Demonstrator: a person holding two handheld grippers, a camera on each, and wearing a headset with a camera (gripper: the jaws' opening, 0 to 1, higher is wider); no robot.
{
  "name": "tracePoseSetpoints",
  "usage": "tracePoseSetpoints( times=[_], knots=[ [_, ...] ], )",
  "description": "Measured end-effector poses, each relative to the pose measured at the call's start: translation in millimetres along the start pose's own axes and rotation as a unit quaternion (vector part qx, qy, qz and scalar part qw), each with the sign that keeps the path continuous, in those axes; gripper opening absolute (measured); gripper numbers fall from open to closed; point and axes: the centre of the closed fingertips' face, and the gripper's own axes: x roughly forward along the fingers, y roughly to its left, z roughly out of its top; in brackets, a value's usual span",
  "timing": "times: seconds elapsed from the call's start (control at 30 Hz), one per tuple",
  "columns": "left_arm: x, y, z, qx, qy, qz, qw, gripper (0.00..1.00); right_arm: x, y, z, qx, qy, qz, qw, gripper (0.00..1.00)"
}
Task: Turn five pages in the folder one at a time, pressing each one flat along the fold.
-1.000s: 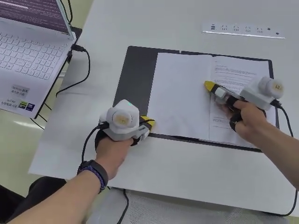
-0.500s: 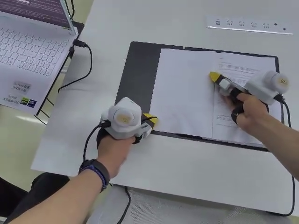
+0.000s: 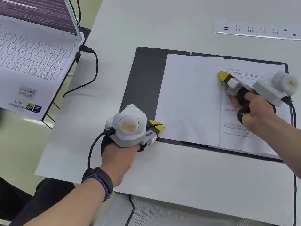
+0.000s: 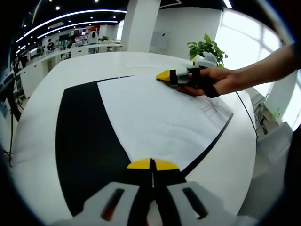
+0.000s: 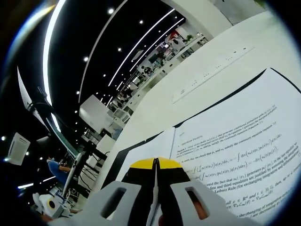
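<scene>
**Both claws closed over the open folder**

The folder [image 3: 143, 84] lies open on the white table [image 3: 197, 174], just in front of the person. Its black inner cover shows on the left side. A blank page [image 3: 188, 99] lies flat over the middle, and a printed page [image 3: 247, 129] with text lies on the right side.

The right gripper [image 3: 222, 75] has its two yellow tips pressed together, with nothing between them. It points at the fold where the blank page meets the printed page, near the top of the sheets. In the right gripper view the closed tips stand low over the printed lines, but I cannot tell for sure if they touch the paper.

The left gripper [image 3: 156, 126] also has its jaws closed on nothing. It sits at the near edge of the folder, beside the lower left corner of the blank page. In the left gripper view the joined tips point across the black cover and the white sheet toward the other gripper.

A laptop [image 3: 33, 56] stands open at the far left of the table, with a black cable [image 3: 89, 70] plugged into its side. A white power strip [image 3: 256, 29] lies beyond the folder.
</scene>
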Motion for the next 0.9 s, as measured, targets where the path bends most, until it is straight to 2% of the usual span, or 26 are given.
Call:
tracePoseSetpoints(
  times=[0.23, 0.5, 0.7, 0.77, 0.9],
  knots=[
    [0.5, 0.2, -0.3, -0.004, -0.001, 0.002, 1.0, 0.0, 10.1, 3.1, 7.7, -0.013, 0.006, 0.001, 0.9999, 0.0],
    [1.7, 0.8, -0.8, -0.004, 0.0, 0.001, 1.0, 0.0, 20.1, 0.0, 22.7, 0.017, -0.025, -0.014, 0.9995, 0.0],
    [2.1, 0.9, -0.9, -0.003, 0.0, 0.002, 1.0, 0.0, 28.8, -8.0, 34.3, 0.035, -0.049, -0.026, 0.9978, 0.0],
    [2.2, 0.9, -0.9, -0.004, 0.0, 0.001, 1.0, 0.0, 35.1, -17.1, 38.4, 0.039, -0.052, -0.027, 0.9975, 0.0],
    [2.6, 1.2, -1.1, -0.003, 0.0, 0.0, 1.0, 0.0, 36.8, -18.1, 39.4, 0.039, -0.05, -0.026, 0.9976, 0.0]
  ],
)
